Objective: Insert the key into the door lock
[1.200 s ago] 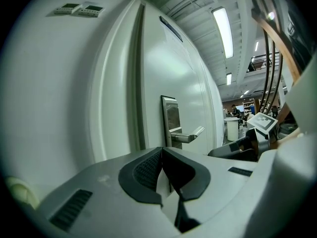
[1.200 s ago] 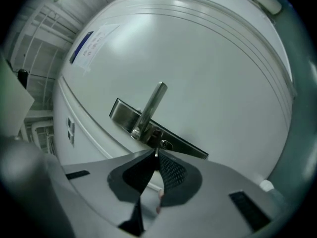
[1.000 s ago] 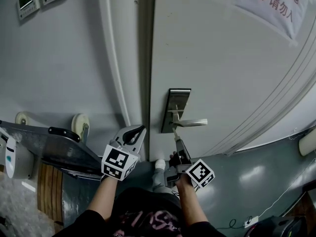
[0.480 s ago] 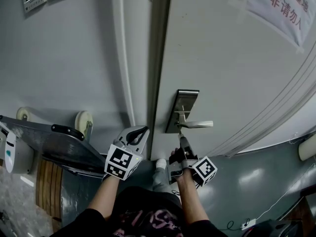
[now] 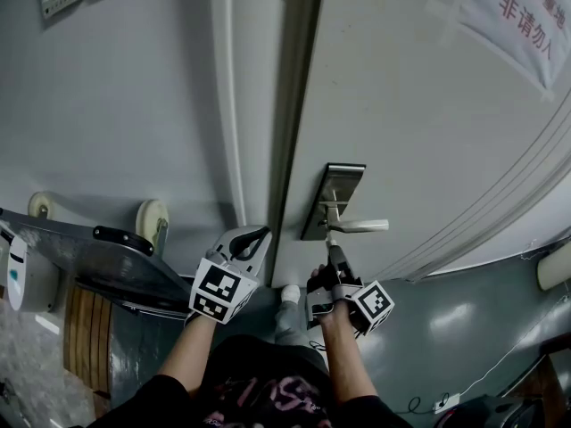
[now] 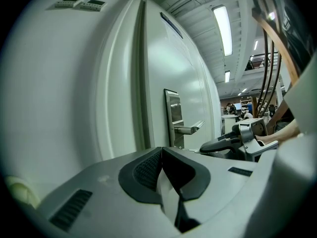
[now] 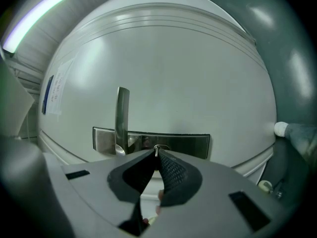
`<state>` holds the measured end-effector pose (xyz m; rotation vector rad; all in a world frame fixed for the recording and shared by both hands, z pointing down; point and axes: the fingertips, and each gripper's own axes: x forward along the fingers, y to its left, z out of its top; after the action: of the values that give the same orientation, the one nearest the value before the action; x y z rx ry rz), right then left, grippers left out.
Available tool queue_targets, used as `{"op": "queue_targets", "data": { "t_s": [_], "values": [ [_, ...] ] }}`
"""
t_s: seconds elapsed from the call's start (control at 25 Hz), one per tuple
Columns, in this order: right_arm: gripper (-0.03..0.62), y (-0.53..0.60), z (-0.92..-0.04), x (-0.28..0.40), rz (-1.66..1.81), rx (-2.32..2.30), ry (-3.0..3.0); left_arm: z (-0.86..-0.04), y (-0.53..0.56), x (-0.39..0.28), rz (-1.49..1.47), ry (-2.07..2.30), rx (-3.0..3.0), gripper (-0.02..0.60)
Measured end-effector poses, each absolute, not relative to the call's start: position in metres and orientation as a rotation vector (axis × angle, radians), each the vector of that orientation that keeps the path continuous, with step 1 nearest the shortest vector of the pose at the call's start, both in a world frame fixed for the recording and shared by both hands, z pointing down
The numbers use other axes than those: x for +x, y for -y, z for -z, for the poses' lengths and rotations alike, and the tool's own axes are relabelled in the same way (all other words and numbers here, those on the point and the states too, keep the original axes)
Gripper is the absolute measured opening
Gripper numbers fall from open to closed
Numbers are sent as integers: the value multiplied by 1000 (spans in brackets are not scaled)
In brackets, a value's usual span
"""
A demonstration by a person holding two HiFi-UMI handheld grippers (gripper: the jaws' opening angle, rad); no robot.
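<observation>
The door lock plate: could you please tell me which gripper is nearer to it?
Right. The right gripper, pinching the key, has its tips at the lock plate below the handle; the left gripper hangs beside the door's edge, clear of it.

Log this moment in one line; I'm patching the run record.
right gripper: shut on key, tip at lock plate below handle | left gripper: shut, empty | insertion: cannot tell

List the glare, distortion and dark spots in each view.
Head view: the white door edge bows, and light glares off the grey floor. Left gripper view: black fisheye corners; the ceiling strip light is blown out. Right gripper view: the door bulges like a dome; the brushed steel lock plate shows murky reflections.
</observation>
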<state>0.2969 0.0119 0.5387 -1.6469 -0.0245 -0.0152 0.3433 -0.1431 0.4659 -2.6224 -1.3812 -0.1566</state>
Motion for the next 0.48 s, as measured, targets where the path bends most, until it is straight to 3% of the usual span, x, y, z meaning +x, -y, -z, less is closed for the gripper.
{"op": "queue_targets", "data": {
  "t_s": [0.48],
  "values": [
    [80,-7,-540,305,0,-1561,40,-469,142,347,177,1384,-2608,12]
  ]
}}
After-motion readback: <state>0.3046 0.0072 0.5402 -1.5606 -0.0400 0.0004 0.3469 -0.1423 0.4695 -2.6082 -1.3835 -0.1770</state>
